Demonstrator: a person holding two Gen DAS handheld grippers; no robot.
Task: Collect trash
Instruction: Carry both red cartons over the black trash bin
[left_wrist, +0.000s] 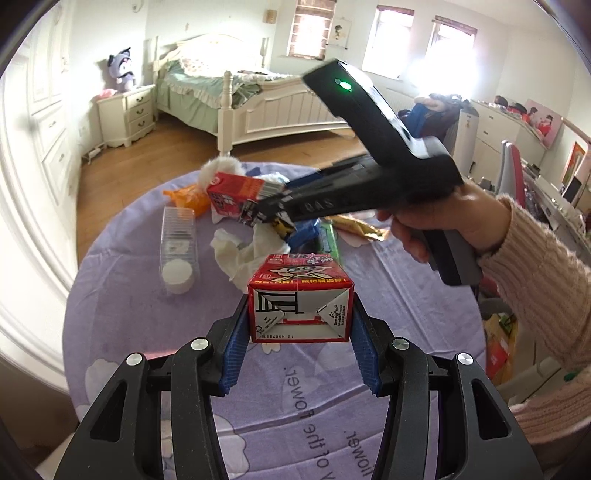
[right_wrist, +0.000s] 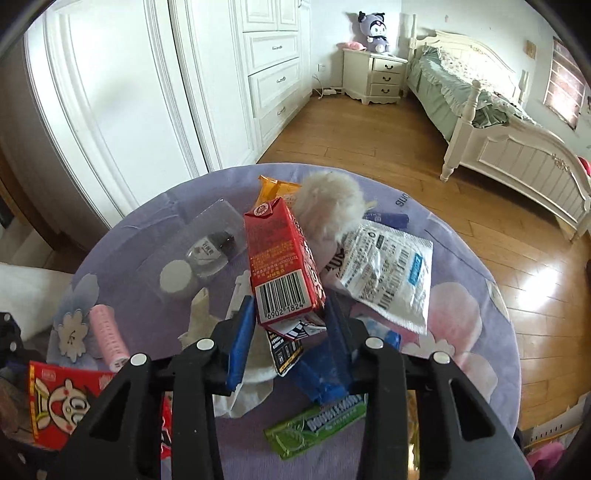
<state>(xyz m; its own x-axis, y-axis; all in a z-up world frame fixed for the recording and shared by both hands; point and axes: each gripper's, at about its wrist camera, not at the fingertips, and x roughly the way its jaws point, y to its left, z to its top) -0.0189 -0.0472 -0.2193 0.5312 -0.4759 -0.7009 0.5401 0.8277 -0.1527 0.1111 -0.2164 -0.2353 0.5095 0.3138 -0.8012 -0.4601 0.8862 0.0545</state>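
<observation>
My left gripper (left_wrist: 299, 317) is shut on a red milk carton (left_wrist: 299, 295), held above the round table with the purple cloth (left_wrist: 122, 280). My right gripper (right_wrist: 290, 314) is shut on a second red milk carton (right_wrist: 280, 258) and holds it tilted above the trash pile; it also shows in the left wrist view (left_wrist: 236, 195) at the tip of the right gripper (left_wrist: 258, 210). The left carton appears at the lower left of the right wrist view (right_wrist: 66, 398).
On the cloth lie a clear plastic box (left_wrist: 177, 243), crumpled tissue (left_wrist: 240, 251), an orange wrapper (left_wrist: 188, 195), a white foil packet (right_wrist: 388, 273), a green gum pack (right_wrist: 317, 424), a pink roller (right_wrist: 109, 339) and a white fluffy ball (right_wrist: 332, 206). A bed (left_wrist: 258, 103) stands behind.
</observation>
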